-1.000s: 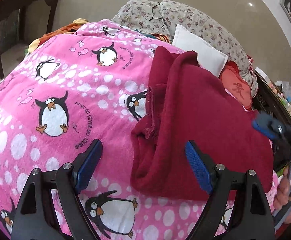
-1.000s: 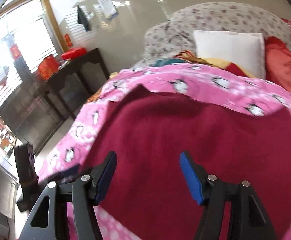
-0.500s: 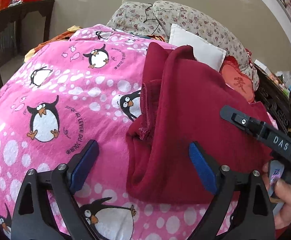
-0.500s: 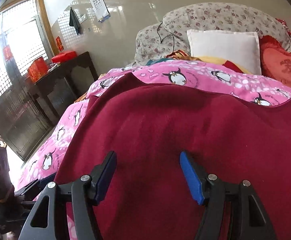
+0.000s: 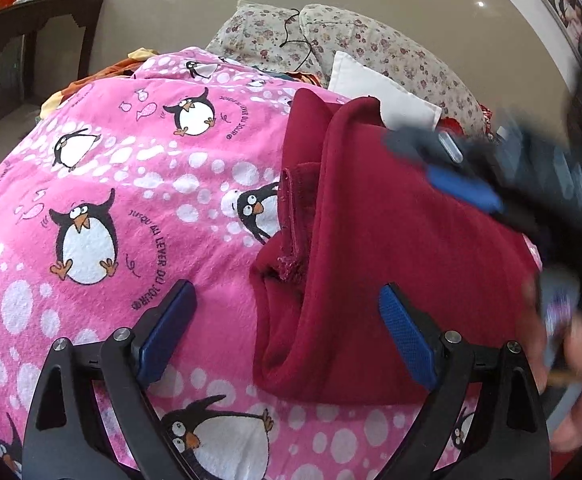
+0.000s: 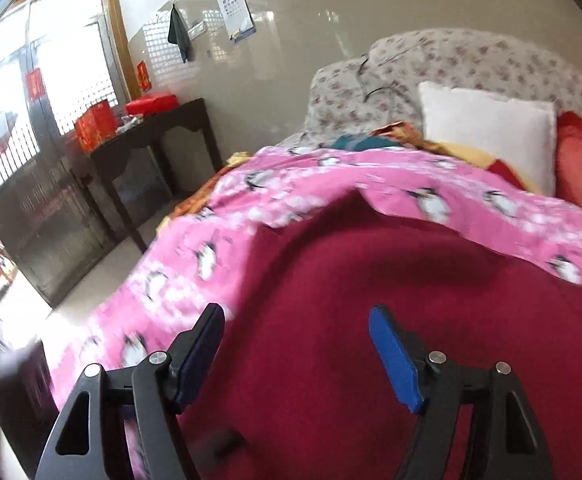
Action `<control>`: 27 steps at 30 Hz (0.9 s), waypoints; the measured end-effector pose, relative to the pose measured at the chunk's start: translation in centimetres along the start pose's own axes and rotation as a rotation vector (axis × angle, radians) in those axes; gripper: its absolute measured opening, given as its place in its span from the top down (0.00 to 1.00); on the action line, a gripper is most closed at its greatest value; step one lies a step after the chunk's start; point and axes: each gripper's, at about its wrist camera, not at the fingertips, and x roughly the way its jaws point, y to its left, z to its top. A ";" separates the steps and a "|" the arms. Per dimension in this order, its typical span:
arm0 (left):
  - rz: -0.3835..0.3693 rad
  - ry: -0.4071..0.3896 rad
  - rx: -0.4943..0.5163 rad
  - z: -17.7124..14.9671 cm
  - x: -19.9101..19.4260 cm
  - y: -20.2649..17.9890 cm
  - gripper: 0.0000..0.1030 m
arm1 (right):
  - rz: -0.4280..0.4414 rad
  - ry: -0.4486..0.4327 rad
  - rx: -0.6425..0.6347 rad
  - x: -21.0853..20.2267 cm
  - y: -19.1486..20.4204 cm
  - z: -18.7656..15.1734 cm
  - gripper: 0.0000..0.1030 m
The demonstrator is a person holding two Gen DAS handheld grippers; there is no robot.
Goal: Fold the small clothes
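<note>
Where garment (image 5: 391,248) lies: penguin blanket (image 5: 131,184) (pink).

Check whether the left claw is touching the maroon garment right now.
Cannot tell. In the left wrist view the left claw stands open with the maroon garment between its fingers, contact unclear.

A dark red knitted garment (image 5: 391,248) is seen lying on a bed, spread over a pink penguin-print blanket (image 5: 139,184). It is folded over on itself: the upper layer is laid across the right part, and a rounded fold runs along its near left edge. A narrower part with a frayed, stitched hem is exposed on the left, beneath the top layer. The far end rises to a peak near the pillows. In the right wrist view the same garment (image 6: 371,320) fills the near foreground, blurred.
</note>
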 end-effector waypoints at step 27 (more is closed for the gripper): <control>-0.023 0.011 -0.010 -0.3 -0.4 0.1 0.10 | 0.094 0.022 0.041 2.9 -0.6 3.3 0.98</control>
